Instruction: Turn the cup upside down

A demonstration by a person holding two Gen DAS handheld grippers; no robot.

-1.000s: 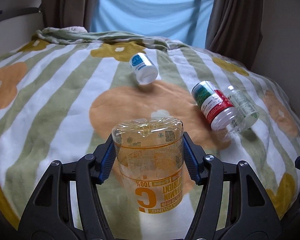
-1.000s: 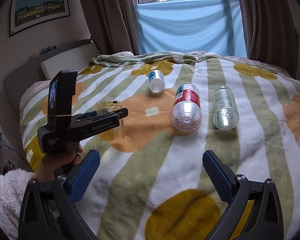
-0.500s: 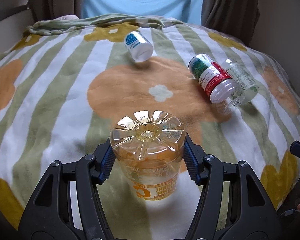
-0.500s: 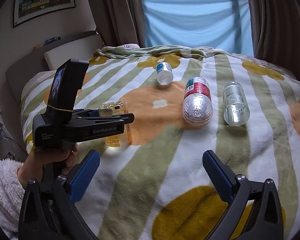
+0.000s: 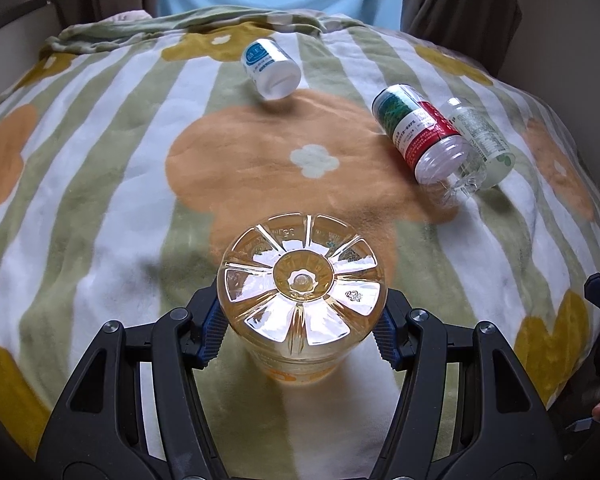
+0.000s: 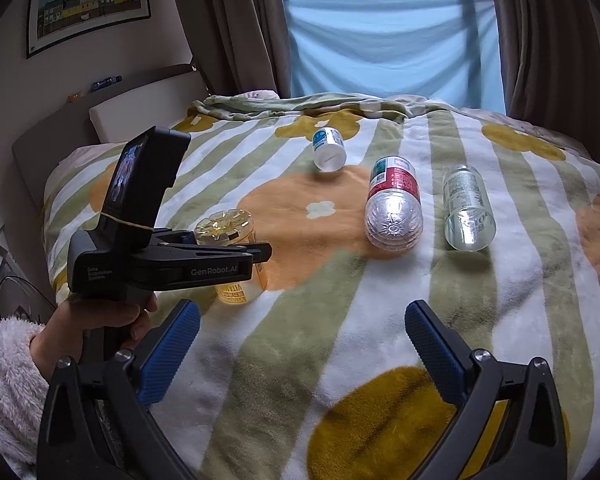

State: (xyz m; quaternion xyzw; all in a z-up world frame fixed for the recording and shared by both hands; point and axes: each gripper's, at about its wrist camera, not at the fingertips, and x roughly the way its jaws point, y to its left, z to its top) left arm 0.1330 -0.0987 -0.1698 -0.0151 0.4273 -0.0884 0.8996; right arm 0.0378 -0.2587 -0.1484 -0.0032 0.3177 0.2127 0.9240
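Striped blanket (image 5: 100, 168): left hand-held gripper (image 5: 302, 338) clamps inverted cup (image 5: 302, 280).

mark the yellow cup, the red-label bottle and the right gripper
yellow cup (image 5: 302, 280): left wrist view, on its upturned base.
red-label bottle (image 6: 396, 179): right wrist view, on the red label.
right gripper (image 6: 302, 354): right wrist view, midway between its blue fingers.

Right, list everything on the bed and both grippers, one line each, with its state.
Yellow cup: upside down, base up, on the blanket, clamped.
Left gripper: shut on the cup.
Right gripper: open, holding nothing.
Small white bottle: lying on its side.
Red-label bottle: lying on its side.
Clear bottle: lying on its side.
Blanket: spread over the bed.
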